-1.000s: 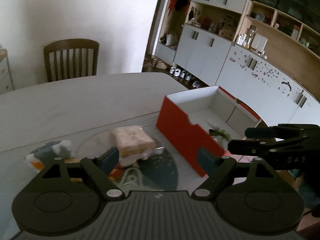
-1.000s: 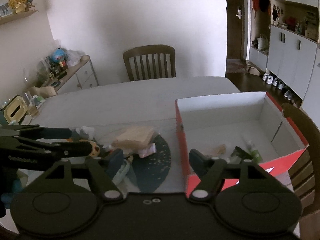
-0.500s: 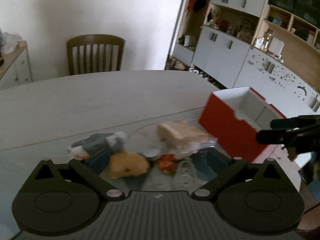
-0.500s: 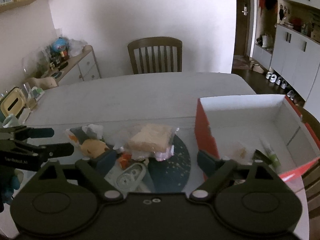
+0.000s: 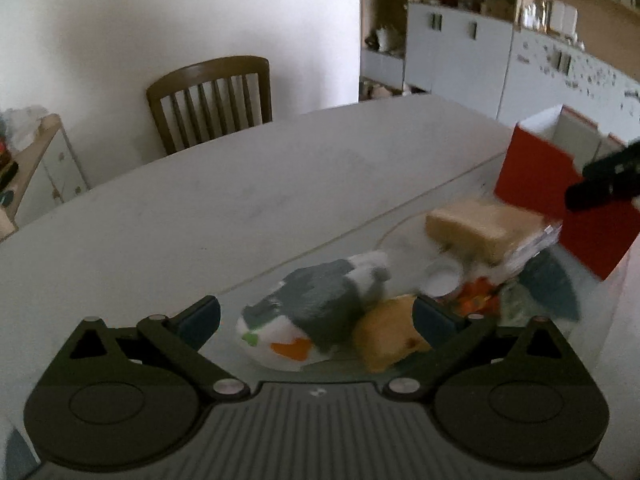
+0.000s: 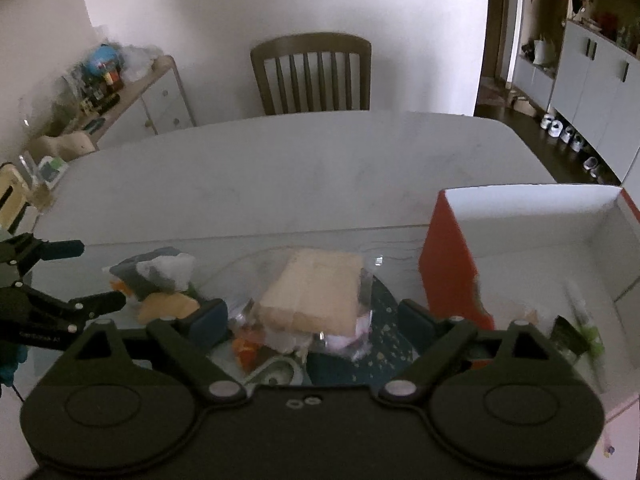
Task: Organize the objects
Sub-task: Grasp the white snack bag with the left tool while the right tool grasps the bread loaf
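**Left wrist view: two wide tools over one pile on the bench**

One red box [image 6: 448,276] stands open on the right of the bench [image 6: 280,168], white inside, with a green-tipped tube [image 6: 582,316] and a few small items lying in it. Left of it, a single pile sits on a clear mat: one tan bagged block [image 6: 316,288], one grey-and-white soft toy [image 5: 316,308], one yellow soft piece [image 5: 386,344], one white round cap [image 5: 442,278] and some orange scraps, all touching or overlapping.

The left tool [image 5: 316,320] stands spread wide, its pads apart on either side of the grey-and-white toy and the yellow piece; whether a pad brushes them is unclear, and nothing is gripped. The right tool [image 6: 312,318] has its jaws opening, almost fully, with the tan block in front of the gap and nothing clamped.

The bench is pale and long. One wooden chair [image 6: 312,76] stands at its far end against a white wall, a cluttered sideboard [image 6: 120,96] left, grey cabinets [image 6: 592,80] right.
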A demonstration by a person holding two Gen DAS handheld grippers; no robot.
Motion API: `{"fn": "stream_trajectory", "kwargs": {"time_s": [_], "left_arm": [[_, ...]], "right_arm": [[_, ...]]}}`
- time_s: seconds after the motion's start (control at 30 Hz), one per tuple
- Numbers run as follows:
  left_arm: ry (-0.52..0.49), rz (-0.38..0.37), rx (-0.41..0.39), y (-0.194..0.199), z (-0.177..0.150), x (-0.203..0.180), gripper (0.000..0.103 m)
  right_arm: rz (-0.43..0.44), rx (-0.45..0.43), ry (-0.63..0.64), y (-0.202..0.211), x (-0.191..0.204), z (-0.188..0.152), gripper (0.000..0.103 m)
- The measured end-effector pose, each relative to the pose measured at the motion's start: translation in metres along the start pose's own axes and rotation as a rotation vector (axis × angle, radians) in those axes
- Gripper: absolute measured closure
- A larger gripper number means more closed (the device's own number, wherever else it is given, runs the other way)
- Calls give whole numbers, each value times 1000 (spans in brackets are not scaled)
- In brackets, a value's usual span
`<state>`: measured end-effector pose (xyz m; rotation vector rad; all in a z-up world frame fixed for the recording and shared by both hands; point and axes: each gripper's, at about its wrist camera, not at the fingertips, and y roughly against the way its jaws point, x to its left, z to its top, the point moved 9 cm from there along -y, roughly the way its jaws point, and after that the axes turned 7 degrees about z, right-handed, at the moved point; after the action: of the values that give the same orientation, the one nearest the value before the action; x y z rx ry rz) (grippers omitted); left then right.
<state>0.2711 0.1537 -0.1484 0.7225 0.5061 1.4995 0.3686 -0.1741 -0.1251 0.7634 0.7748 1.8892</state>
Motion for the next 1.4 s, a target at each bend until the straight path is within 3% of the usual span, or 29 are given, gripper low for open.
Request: {"fn": "stream_trajectory", "kwargs": {"time_s": [0.3,0.6,0.87,1.0,1.07,1.1,1.13,1.23,1.4], "left_arm": [[-75,3,50,-33,-11,14,0],[-87,5,80,-57,-16,16,0],[-48,-6,101,-71,-19,18,1],[-19,-25,95,-70,-20,19,3],[-10,-42,96,-70,-21,18,15],[-2,-55,101,-70,-22,18,28],[8,-65,109,-70,-23,18,34],[29,-82,103,-67,-22,17,40],[71,-70,94,-63,-16,22,49]], "right_arm": [[-7,103,-83,-54,-9,10,6],[-45,208,-143,-93,-22,6,5],[-89,284,-144,-115,-23,-1,5],[-95,290,-157,-116,-24,-3,11],[-90,291,-162,-114,-24,-3,13],[-86,292,-170,-113,-25,-4,14],[-83,296,-178,-112,-25,-4,16],[-77,294,-174,-112,-24,-2,24],[-80,274,-148,-108,-22,-1,26]]}}
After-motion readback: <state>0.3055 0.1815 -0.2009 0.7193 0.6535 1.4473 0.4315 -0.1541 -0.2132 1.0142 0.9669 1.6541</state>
